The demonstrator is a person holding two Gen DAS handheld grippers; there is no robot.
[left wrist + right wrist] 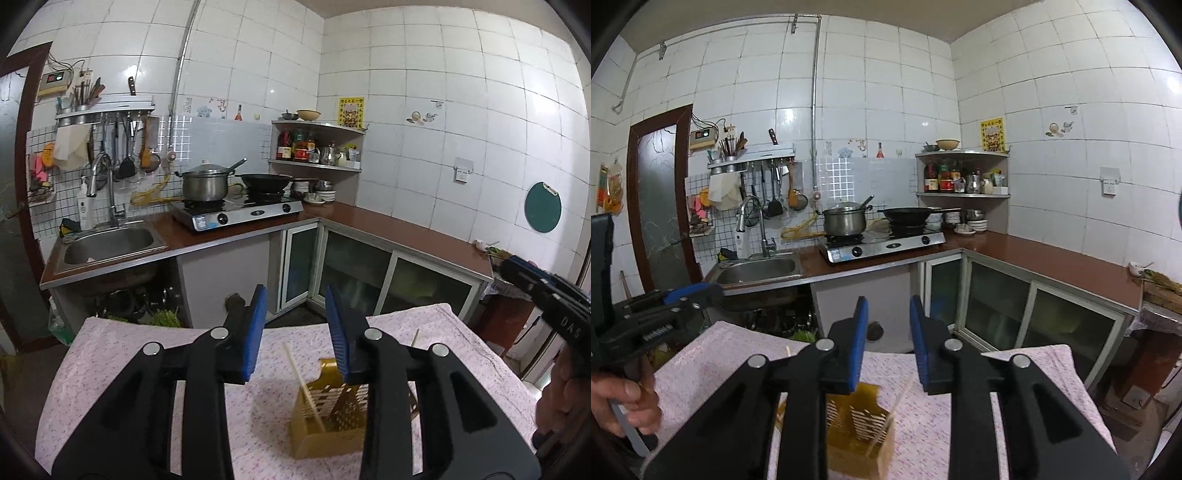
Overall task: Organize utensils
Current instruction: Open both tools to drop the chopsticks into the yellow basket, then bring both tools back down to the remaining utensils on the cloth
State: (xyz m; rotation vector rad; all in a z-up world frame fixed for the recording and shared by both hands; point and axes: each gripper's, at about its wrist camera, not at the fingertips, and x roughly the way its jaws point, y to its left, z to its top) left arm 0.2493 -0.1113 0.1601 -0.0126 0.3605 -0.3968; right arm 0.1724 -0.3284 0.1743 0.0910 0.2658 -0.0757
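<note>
A yellow slotted utensil holder [325, 417] stands on a table with a pink patterned cloth [122, 354]. A wooden chopstick [301, 380] leans inside it. Another chopstick tip [416, 336] shows past the right finger. My left gripper [295, 299] is open and empty, raised above the holder. In the right wrist view the holder [857, 428] holds the chopstick [890, 413], and another chopstick tip [789, 350] shows on the cloth [960, 417]. My right gripper [888, 306] is open and empty above the holder.
Behind the table is a kitchen counter [369, 221] with a sink [110, 247], a gas stove [236, 212] with a pot and a wok, and a corner shelf [317, 147]. The right gripper body [546, 291] is at the right; the left gripper body [657, 317] is at the left.
</note>
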